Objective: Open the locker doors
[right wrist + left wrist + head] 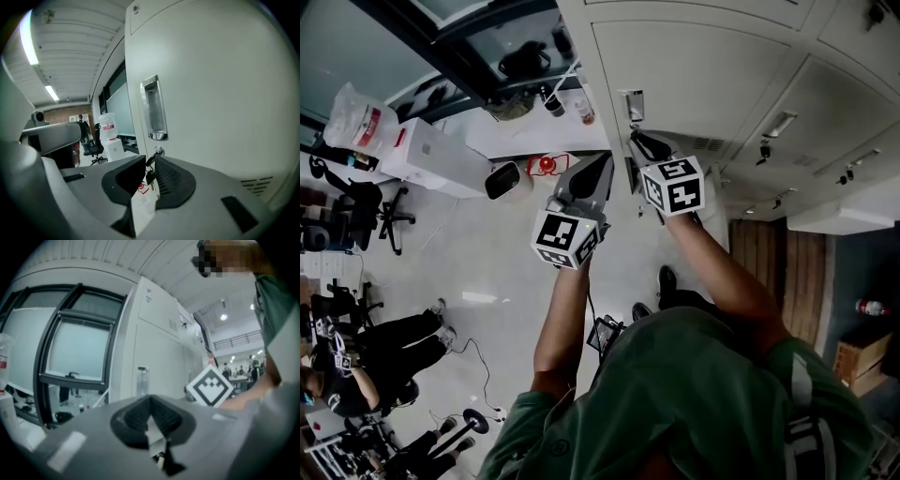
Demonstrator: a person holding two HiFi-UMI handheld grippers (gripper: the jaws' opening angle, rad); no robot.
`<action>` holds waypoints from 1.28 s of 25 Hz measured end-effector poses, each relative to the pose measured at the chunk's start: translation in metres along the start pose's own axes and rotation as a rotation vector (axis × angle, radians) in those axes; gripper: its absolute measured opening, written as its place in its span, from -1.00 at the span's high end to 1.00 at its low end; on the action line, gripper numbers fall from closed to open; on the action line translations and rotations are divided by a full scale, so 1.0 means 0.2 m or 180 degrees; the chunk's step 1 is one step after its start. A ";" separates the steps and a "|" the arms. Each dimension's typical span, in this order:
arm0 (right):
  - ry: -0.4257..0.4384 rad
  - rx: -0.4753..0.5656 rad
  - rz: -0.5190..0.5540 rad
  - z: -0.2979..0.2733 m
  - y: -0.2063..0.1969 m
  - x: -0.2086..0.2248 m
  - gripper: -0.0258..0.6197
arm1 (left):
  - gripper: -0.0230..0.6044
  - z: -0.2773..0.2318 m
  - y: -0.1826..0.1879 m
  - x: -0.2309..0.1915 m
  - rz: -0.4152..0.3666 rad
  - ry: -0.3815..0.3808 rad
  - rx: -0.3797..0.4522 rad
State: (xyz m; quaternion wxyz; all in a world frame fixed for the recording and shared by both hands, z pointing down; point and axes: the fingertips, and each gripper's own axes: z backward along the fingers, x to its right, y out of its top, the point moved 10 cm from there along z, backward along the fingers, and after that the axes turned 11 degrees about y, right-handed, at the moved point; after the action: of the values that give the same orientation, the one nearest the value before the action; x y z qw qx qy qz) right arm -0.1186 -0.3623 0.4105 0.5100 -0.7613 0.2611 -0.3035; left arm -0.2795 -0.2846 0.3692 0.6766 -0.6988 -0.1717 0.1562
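A white locker door (220,93) carries a recessed metal handle (153,115) with a round lock (159,151) just under it. A black key (149,162) sticks out of that lock, and a small tag (142,187) hangs from it. My right gripper (150,158) has its tips pinched on the key; in the head view it (639,141) sits right below the handle (633,105). My left gripper (602,161) hangs beside it to the left, off the door, shut with nothing between its jaws (150,401). The left gripper view shows the locker bank (159,357) ahead.
More locker doors (825,94) with latches run to the right. A ledge with bottles (581,108) and dark window frames (75,348) lie to the left of the lockers. On the floor are a white box (441,155), a bin (502,180), an office chair (370,211) and seated people (366,356).
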 end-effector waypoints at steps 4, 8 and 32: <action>0.0077 0.0164 -0.0281 0.01 -0.02 0.01 0.81 | 0.96 0.00 -0.01 0.00 0.0009 0.0000 0.0006; 0.0230 0.0314 -0.0724 0.01 -0.04 0.05 0.82 | 0.96 0.01 -0.01 -0.01 0.0015 0.0006 0.0000; 0.0022 0.0833 -0.0636 0.19 0.01 0.07 0.66 | 0.96 0.00 -0.01 -0.04 0.0018 -0.0028 0.0061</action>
State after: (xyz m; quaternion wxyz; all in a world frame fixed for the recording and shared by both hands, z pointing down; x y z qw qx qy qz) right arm -0.0828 -0.3492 0.4000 0.5712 -0.7095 0.1442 -0.3868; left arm -0.2869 -0.2895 0.3701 0.6820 -0.6921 -0.1712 0.1628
